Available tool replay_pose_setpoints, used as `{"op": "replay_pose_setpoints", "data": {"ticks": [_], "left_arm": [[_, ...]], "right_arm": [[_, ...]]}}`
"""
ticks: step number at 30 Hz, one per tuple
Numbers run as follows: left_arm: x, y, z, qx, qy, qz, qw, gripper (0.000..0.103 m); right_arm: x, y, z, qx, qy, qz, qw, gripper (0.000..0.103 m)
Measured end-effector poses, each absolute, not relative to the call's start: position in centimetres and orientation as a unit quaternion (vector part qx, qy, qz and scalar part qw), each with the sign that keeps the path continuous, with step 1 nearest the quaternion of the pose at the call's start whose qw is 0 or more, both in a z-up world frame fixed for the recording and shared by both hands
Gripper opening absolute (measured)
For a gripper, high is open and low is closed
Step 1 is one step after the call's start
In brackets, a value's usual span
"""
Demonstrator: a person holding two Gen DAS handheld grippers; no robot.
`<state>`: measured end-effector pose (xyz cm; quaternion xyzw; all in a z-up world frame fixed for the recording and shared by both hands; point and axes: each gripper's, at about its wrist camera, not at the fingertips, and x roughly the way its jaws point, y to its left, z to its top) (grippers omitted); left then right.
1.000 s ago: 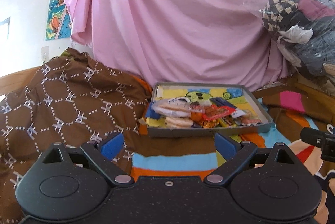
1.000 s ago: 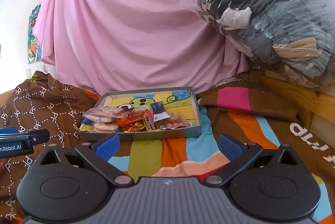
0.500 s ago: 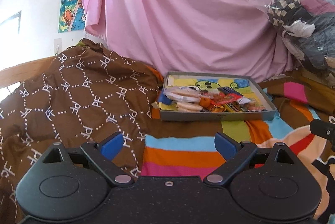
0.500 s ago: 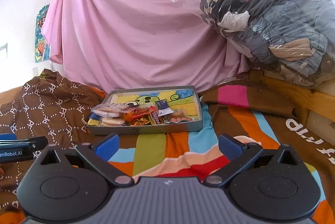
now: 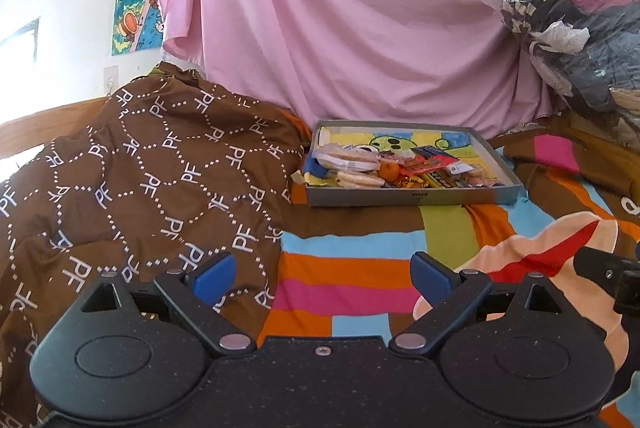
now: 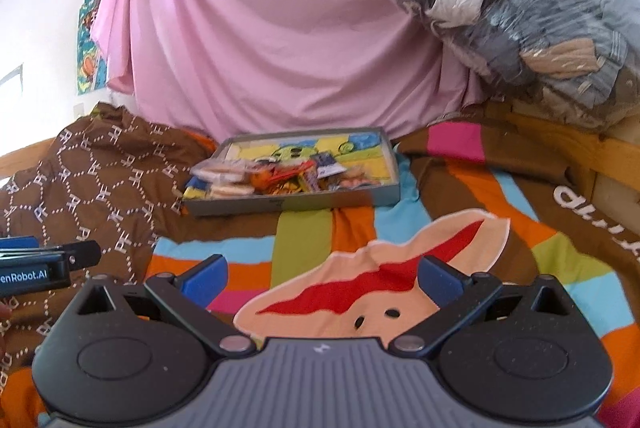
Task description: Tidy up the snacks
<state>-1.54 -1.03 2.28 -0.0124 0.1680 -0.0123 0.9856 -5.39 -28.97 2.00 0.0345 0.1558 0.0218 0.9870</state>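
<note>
A shallow grey box (image 5: pixel 412 196) (image 6: pixel 296 203) lies on the bed ahead, with a colourful cartoon print inside. Several wrapped snacks (image 5: pixel 400 169) (image 6: pixel 272 177) are heaped along its near side: clear packs of round biscuits (image 5: pixel 348 159), an orange ball-shaped snack (image 5: pixel 388 170) and red and yellow wrappers. My left gripper (image 5: pixel 323 276) is open and empty, well short of the box. My right gripper (image 6: pixel 322 278) is also open and empty, low over the striped cover. The left gripper's side shows at the left edge of the right wrist view.
A brown patterned blanket (image 5: pixel 160 163) is bunched up left of the box. A striped bedcover (image 6: pixel 460 228) spreads in front and to the right. A pink sheet (image 5: pixel 352 11) hangs behind. A plastic-wrapped bundle of clothes (image 6: pixel 520 3) sits at the right, above a wooden bed frame (image 6: pixel 600 151).
Both grippers have drawn back from the box, which now looks smaller and farther away. More of the striped cover shows in front. Both stay open and empty.
</note>
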Motion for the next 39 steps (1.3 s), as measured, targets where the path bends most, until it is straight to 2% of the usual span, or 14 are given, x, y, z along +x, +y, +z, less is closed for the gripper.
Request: {"op": "replay_pose_setpoints", "data": {"ticks": [39], "left_arm": [[-2.9, 0.4, 0.4, -0.028, 0.195, 0.006, 0.98, 0.094]], "right_arm": [[-6.0, -27.2, 0.6, 0.037, 0.169, 0.051, 0.984, 0.103]]}}
